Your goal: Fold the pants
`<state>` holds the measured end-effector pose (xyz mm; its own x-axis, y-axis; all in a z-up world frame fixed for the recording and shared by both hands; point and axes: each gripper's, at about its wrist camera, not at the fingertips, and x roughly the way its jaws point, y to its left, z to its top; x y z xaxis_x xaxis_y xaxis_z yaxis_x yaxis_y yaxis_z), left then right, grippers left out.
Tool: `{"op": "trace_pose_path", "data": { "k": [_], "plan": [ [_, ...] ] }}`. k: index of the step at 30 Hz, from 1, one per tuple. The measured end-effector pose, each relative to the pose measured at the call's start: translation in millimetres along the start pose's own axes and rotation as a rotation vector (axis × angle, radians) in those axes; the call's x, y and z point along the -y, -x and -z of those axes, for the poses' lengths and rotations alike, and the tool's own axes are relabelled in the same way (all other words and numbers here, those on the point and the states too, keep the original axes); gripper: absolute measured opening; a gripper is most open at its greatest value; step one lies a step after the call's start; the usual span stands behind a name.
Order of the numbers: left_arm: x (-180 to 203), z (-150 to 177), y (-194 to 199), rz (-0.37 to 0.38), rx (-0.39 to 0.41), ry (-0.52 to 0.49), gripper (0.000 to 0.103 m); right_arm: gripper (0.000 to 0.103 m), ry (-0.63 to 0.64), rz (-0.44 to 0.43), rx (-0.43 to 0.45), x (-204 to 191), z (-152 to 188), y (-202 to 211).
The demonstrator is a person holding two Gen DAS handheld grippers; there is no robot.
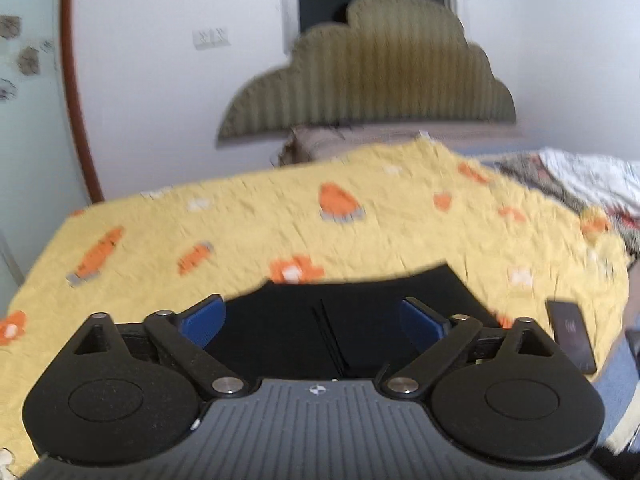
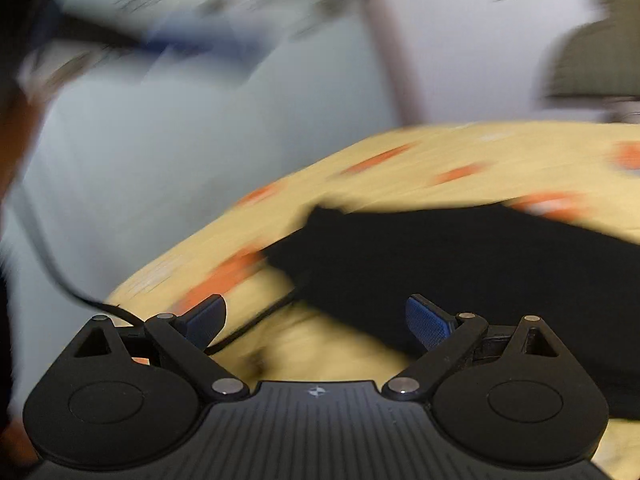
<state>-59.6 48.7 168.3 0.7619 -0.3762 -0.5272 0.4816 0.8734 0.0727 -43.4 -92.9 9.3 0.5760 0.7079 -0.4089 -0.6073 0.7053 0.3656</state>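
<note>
You are hovering the left gripper [image 1: 312, 320] and right gripper [image 2: 316, 320], both spread apart and empty, over black pants [image 1: 340, 320] lying on the yellow bedspread [image 1: 360, 220], likely between folds, needing an edge to grasp next.

- Left black two-finger gripper with blue ribbed pads [image 1: 312, 322]: jaws spread wide, nothing clamped between the pads, pointing downward at a shallow angle.
- Right black two-finger gripper with blue ribbed pads [image 2: 316, 320]: jaws spread wide, pads free, likewise angled downward.
</note>
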Motion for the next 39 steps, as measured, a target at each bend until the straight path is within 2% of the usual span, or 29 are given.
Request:
{"op": "trace_pose_path", "data": {
  "k": [2,3,4,6,9,12,14,16,18,21,28,36,39],
  "plan": [
    [-6.9,-8.3,11.8,-0.038,0.05,0.029,0.102,0.097,0.082,-0.242,-0.103,-29.2,5.6,-8.7],
    [-11.2,-9.2,14.9,-0.065,0.08,0.038,0.103,0.097,0.126,-0.319,-0.107,-39.4,7.1,-5.6],
    [-14.5,-10.9,12.8,-0.095,0.098,0.036,0.103,0.097,0.171,-0.323,-0.071,-45.8,7.4,1.8],
    [-22.4,-7.4,3.7,-0.204,0.087,0.037,0.103,0.097,0.165,-0.193,-0.034,-36.9,1.9,10.9],
    [-41.5,12.2,-28.8,-0.348,0.007,0.067,0.103,0.097,0.049,0.144,-0.035,-5.1,-4.7,17.0],
    [-61.6,42.6,-69.9,-0.443,-0.127,0.089,0.102,0.097,0.073,0.49,-0.017,11.2,-2.3,24.7],
    [-71.8,64.6,-89.0,-0.472,-0.197,0.105,0.102,0.097,0.136,0.635,-0.031,12.3,2.1,23.0],
    [-79.3,83.0,-104.6,-0.47,-0.24,0.122,0.102,0.097,0.152,0.698,-0.051,15.0,8.2,19.6],
    [-84.1,98.4,-113.3,-0.47,-0.253,0.12,0.101,0.097,0.135,0.706,-0.055,20.4,8.3,18.4],
    [-91.3,114.7,-121.9,-0.533,-0.265,0.076,0.101,0.097,0.167,0.697,-0.051,16.4,7.3,14.8],
    [-117.0,122.0,-121.6,-0.646,-0.288,0.096,0.102,0.097,0.45,0.774,-0.074,-28.5,17.4,-29.8],
    [-130.0,121.4,-118.8,-0.65,-0.292,0.114,0.102,0.097,0.55,0.753,-0.117,-38.4,18.1,-46.2],
    [-128.9,121.2,-118.3,-0.648,-0.291,0.109,0.102,0.097,0.531,0.724,-0.086,-38.0,14.5,-44.9]
  ]
}}
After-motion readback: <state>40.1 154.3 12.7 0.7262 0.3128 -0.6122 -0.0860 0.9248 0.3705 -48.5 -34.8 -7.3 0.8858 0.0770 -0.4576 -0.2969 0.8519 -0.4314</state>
